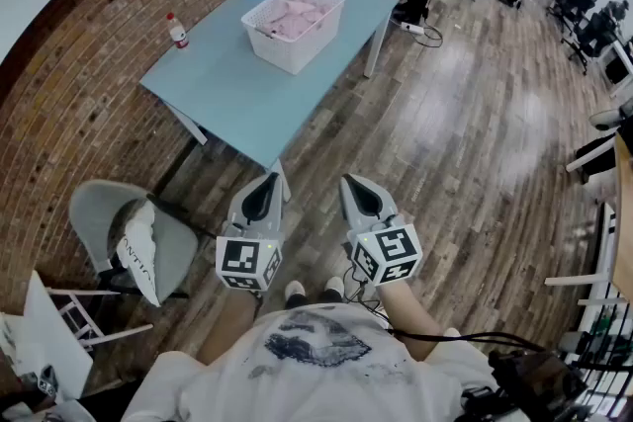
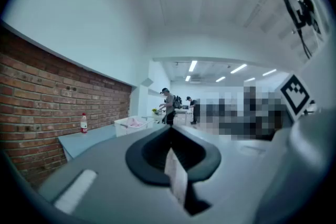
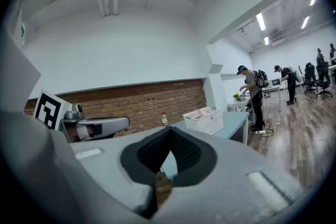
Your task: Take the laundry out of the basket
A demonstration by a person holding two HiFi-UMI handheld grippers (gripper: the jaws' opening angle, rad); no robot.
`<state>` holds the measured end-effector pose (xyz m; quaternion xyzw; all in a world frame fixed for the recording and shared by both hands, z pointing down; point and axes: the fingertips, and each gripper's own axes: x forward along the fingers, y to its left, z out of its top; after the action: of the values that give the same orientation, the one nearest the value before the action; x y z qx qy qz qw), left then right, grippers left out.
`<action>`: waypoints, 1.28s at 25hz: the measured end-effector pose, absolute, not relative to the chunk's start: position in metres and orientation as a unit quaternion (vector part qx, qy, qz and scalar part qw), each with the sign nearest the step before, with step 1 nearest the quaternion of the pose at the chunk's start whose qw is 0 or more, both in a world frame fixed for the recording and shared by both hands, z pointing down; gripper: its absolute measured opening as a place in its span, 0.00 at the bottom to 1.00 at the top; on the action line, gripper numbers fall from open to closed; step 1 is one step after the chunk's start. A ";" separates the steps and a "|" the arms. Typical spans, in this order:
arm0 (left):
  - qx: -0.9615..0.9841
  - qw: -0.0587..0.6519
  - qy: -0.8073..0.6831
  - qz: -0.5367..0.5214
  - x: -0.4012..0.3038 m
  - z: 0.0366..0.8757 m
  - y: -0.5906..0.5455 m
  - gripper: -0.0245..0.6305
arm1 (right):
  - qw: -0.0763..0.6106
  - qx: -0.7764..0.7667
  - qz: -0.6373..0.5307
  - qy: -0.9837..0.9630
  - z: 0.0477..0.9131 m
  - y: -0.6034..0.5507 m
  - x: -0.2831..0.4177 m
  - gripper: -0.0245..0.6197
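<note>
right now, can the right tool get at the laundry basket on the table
Probably not. The right tool is shut and held near the person's body, short of the table; the basket sits toward its far end. Only floor lies between, so stepping closer should do.

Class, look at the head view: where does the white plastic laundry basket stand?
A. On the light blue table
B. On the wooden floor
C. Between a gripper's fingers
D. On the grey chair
A: the white plastic laundry basket, with pink laundry inside it, stands on the light blue table.
</note>
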<state>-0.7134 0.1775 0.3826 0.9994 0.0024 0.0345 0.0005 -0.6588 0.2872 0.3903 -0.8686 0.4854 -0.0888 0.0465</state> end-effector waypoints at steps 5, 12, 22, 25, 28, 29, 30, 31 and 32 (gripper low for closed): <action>0.999 0.000 0.011 0.042 -0.710 0.383 0.203 0.02 | 0.051 -0.869 -0.086 0.485 0.386 0.308 -0.661 0.03; 0.999 -0.004 0.011 0.044 -0.702 0.383 0.222 0.02 | 0.064 -0.872 -0.084 0.478 0.385 0.332 -0.650 0.03; 0.999 0.000 0.017 0.050 -0.685 0.397 0.248 0.02 | 0.061 -0.867 -0.110 0.482 0.404 0.358 -0.638 0.03; 0.998 -0.004 0.020 0.054 -0.679 0.402 0.251 0.02 | 0.064 -0.866 -0.120 0.482 0.414 0.360 -0.633 0.03; 0.998 -0.005 0.021 0.057 -0.667 0.408 0.244 0.02 | 0.062 -0.866 -0.120 0.482 0.418 0.355 -0.620 0.03; 0.998 -0.004 0.022 0.058 -0.660 0.409 0.241 0.02 | 0.062 -0.866 -0.120 0.481 0.419 0.353 -0.613 0.03; 0.998 -0.004 0.023 0.058 -0.652 0.409 0.237 0.02 | 0.060 -0.867 -0.121 0.480 0.419 0.350 -0.606 0.03; 0.998 -0.002 0.024 0.058 -0.644 0.410 0.233 0.02 | 0.059 -0.868 -0.123 0.478 0.420 0.347 -0.598 0.03; 0.998 -0.001 0.025 0.058 -0.634 0.410 0.229 0.02 | 0.057 -0.869 -0.125 0.476 0.422 0.344 -0.589 0.03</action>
<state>-0.6343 0.2289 0.4103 0.9980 0.0248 0.0584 -0.0008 -0.5892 0.3436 0.4221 -0.8688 0.4757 -0.1250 0.0572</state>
